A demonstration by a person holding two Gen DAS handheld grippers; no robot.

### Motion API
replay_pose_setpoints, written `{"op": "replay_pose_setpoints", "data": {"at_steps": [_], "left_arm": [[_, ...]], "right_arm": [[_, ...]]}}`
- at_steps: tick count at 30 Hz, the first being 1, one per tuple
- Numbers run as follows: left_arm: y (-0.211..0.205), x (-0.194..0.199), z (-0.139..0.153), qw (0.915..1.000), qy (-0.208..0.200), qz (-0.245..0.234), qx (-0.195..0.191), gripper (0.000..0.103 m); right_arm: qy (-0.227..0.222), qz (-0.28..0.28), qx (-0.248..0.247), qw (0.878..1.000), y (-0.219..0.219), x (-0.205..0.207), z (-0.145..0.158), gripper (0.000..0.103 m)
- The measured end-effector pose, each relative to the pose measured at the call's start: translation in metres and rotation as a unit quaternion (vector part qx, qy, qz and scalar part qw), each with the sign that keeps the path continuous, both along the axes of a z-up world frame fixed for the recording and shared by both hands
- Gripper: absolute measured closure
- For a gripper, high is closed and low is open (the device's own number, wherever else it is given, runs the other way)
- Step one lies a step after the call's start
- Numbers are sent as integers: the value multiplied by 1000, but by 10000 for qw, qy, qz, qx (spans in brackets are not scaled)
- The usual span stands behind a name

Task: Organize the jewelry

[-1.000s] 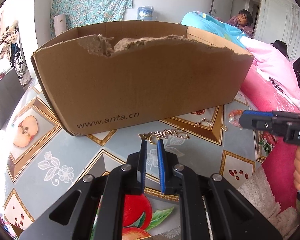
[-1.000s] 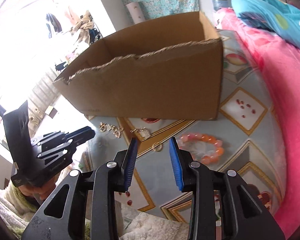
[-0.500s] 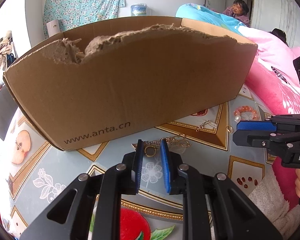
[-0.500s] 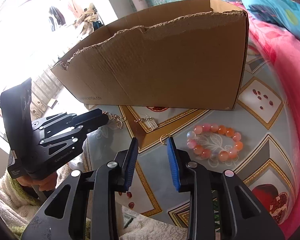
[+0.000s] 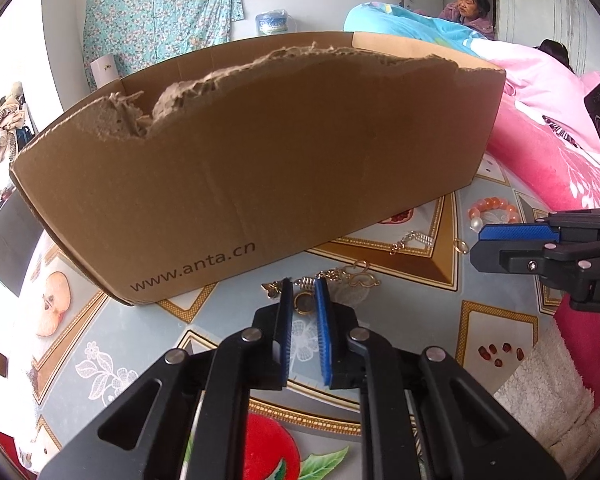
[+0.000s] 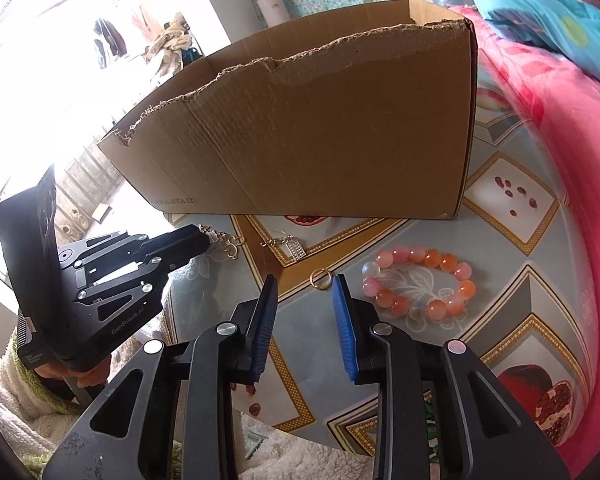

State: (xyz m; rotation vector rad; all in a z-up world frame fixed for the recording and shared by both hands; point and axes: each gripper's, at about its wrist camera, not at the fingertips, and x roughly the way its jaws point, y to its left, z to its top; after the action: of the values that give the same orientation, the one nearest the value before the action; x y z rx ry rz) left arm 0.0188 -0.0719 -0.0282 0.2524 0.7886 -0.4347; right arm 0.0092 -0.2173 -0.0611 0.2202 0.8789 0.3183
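The left tongs (image 5: 304,294) sit low over the bench (image 5: 148,332), their blue pads narrowed around a gold ring (image 5: 303,302) on the end of a chain (image 5: 352,276); the jaws have just been closing, but a sliver of gap shows on each side, so I judge the ring not yet pinched. The right tongs (image 6: 305,295) hang released, nothing between the pads, with a loose hoop (image 6: 321,280) just ahead of them and a bead bracelet (image 6: 418,282) beside. A short chain with a charm (image 6: 288,246) lies farther on. Behind everything stands the torn box (image 5: 260,168). The pick-up is under way; next comes a firm squeeze, then a lift over the box's ragged wall.
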Motion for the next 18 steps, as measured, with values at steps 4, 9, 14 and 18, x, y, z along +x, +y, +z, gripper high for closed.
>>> {"op": "replay_pose_setpoints", "data": {"at_steps": [4,9,14,18], "left_arm": [[3,-5,0,10000,9,-8,-19,92],[7,-14,-1,10000,-25,-33,-22,92],[8,-17,-1,10000,-40,-46,-25,92],[9,-18,-1,10000,-43,-42,-44,92]], "right_arm": [[-13,-6,8,10000,0,-1,1,76],[7,26,-153,9999,6,-2,-1,76],[-56,12,-571,9984,14,3,0,76],[-110,30,-913,9958,23,8,-3,76]]}}
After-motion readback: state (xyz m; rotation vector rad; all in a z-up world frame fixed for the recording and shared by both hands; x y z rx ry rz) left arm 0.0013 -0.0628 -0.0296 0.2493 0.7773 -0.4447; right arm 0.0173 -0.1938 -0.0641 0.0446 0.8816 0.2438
